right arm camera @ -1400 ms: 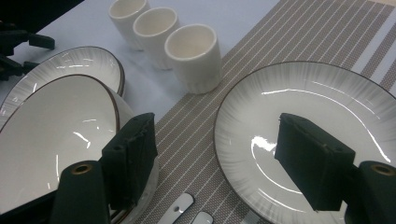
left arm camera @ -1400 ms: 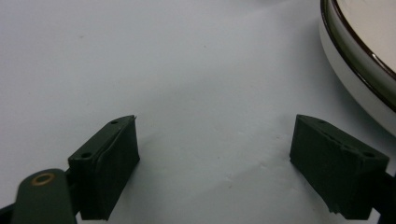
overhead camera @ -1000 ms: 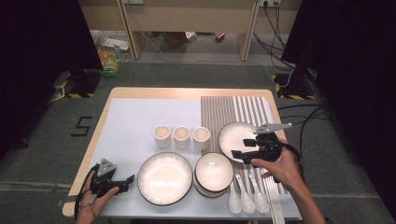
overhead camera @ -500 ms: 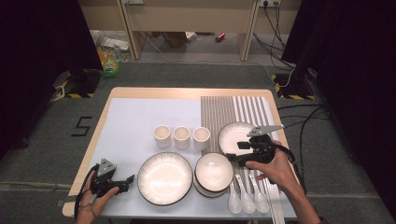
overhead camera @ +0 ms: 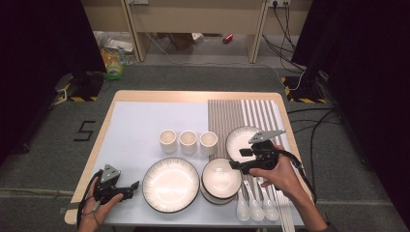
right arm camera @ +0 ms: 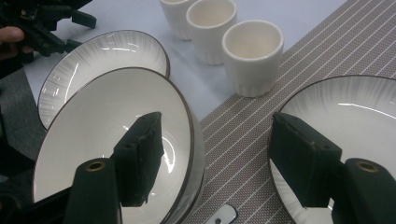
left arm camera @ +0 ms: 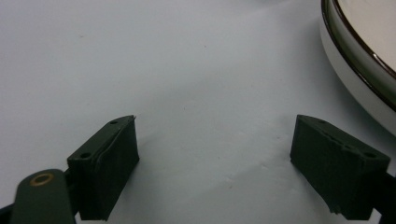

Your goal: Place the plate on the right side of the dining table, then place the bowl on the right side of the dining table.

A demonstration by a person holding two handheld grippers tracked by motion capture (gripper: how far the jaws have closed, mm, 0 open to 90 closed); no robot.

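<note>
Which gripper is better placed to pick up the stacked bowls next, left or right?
Right, probably. The right gripper hangs open at the stacked bowls, one jaw over the rim, closing slightly. The left gripper rests open beyond the large plate.

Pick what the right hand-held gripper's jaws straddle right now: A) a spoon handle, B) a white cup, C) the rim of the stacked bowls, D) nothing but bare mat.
C: in the right gripper view the right hand-held gripper has one jaw over the inside of the stacked bowls and the other outside their rim, not yet pressing.
</note>
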